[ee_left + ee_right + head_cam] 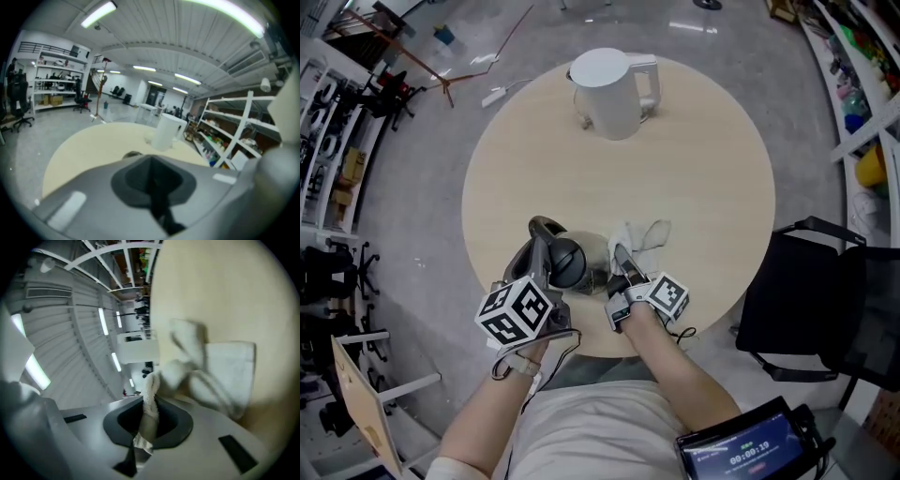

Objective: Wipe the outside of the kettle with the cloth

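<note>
A steel kettle (592,264) with a black lid stands near the front edge of the round table (694,178). My left gripper (542,246) reaches in from the kettle's left, over its dark handle, and looks shut on that handle. In the left gripper view the gripper (153,163) shows only a dark strip in the jaws' recess. A white cloth (645,236) lies crumpled just right of the kettle. My right gripper (621,258) is shut on one end of it. In the right gripper view the cloth (225,371) runs out from the gripper (150,401) onto the tabletop.
A white jug kettle (609,89) (168,132) stands at the table's far side. A black chair (816,291) sits close to the table's right edge. Shelving lines the room's right and left sides. A small screen (741,450) shows at the bottom right.
</note>
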`<state>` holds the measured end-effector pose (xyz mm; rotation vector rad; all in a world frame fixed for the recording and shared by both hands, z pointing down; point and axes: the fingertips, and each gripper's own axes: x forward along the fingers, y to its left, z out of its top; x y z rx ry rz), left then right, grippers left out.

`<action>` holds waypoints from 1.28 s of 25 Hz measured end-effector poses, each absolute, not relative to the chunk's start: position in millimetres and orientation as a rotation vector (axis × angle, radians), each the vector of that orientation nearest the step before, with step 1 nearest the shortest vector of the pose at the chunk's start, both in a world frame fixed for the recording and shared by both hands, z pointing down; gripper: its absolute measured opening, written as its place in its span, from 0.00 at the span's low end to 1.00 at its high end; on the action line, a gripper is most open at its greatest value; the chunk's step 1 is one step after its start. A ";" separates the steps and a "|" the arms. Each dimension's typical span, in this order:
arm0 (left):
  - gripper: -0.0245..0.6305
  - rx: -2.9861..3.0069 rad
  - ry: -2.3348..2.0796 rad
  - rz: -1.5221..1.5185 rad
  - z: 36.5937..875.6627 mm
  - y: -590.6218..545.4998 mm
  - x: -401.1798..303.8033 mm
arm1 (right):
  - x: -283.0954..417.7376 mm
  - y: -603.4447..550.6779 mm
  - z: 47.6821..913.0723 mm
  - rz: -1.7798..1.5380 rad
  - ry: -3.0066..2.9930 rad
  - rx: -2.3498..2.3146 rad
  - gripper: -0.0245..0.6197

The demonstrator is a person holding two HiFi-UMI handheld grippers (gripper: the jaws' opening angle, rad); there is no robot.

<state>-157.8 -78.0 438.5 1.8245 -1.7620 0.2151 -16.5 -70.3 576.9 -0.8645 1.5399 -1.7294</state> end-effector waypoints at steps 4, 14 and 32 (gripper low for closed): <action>0.04 1.818 -1.780 0.221 438.5 -79.0 -159.7 | -30.0 -51.1 490.8 -1.397 1.794 -0.815 0.09; 0.04 1.866 -1.541 0.210 436.3 -80.4 -167.3 | -13.8 -53.8 618.5 -1.755 1.544 -0.972 0.09; 0.04 2.180 -1.103 1.305 488.0 -116.5 -149.6 | -62.7 15.3 544.8 -1.993 1.744 -0.254 0.09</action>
